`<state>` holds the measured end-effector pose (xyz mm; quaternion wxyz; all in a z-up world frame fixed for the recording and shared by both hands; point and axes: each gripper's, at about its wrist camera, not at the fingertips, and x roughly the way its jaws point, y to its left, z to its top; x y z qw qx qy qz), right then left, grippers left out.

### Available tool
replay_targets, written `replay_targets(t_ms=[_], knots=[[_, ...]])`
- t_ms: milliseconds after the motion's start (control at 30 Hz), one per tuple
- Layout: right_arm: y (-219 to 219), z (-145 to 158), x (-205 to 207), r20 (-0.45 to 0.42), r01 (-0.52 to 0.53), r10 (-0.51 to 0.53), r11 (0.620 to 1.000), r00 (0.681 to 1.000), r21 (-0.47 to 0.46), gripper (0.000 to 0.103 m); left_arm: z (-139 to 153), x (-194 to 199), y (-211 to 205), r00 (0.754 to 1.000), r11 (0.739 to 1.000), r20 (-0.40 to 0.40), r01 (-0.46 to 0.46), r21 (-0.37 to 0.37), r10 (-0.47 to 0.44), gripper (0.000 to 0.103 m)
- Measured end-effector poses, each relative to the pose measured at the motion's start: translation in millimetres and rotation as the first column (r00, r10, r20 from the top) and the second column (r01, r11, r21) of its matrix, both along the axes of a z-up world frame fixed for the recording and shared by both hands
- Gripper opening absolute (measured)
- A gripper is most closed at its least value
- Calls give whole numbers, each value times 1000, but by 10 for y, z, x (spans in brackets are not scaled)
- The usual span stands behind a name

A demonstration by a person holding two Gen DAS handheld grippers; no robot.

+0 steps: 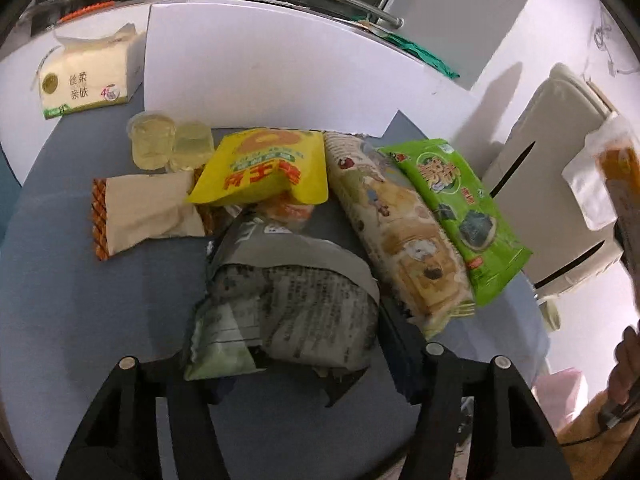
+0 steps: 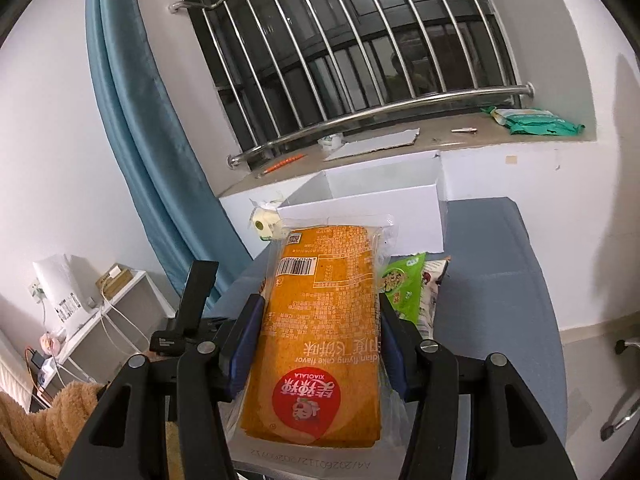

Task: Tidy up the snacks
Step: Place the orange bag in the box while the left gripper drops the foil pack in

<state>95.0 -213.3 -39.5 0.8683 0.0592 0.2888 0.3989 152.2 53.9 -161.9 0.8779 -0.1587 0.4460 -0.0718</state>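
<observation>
Right wrist view has the orange flat-cake packet in clear plastic wrap (image 2: 320, 332) clamped between the blue pads of the right claw (image 2: 318, 344), lifted clear of the blue-grey desk (image 2: 500, 280) and aimed roughly at the open white cardboard box (image 2: 384, 200) under the barred window. So I'd say we're mid-carry: one snack is picked and on its way to the box.

Left wrist view is the other half. The left claw (image 1: 296, 364) sits low over the pile with the grey crinkly packet with dense black print (image 1: 296, 296) between its fingers; I can't tell if the pads are actually pressing on it.

Around that packet: a yellow pouch (image 1: 264, 172), a long cartoon-print biscuit bag (image 1: 396, 224) and a bright green snack bag (image 1: 460, 208), all still on the desk.

Next up, probably: get the orange packet over the box rim and let go, then firm up the left grip without dragging the neighbours.
</observation>
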Motion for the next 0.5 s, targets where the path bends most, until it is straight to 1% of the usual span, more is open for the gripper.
replay_targets(t_ms=[33,133,233,333,400,433,500], knots=[[-8,-5,-2,-4,1,-1,1000,1000,2,59,23,-26,-19,1000,1000,8,6,11,-6,60],[-16,-20,2,-5,5,-5,1000,1000,-3,59,132,-146,-27,998,1000,55,10,-9,-9,60],[-5,-31,21,-11,4,-4,1000,1000,3,59,387,-350,-40,989,1000,146,3,13,-4,60],[43,-50,65,-12,4,-4,1000,1000,6,59,661,-533,-20,972,999,234,-13,30,6,60],[69,-65,117,-20,2,-2,1000,1000,12,59,867,-629,4,956,998,292,-32,46,17,60],[92,-65,166,-26,1,-1,1000,1000,17,59,982,-658,18,946,998,324,-38,59,17,60],[160,-47,293,-28,8,-8,1000,1000,22,59,1141,-631,60,933,996,358,-53,67,26,60]])
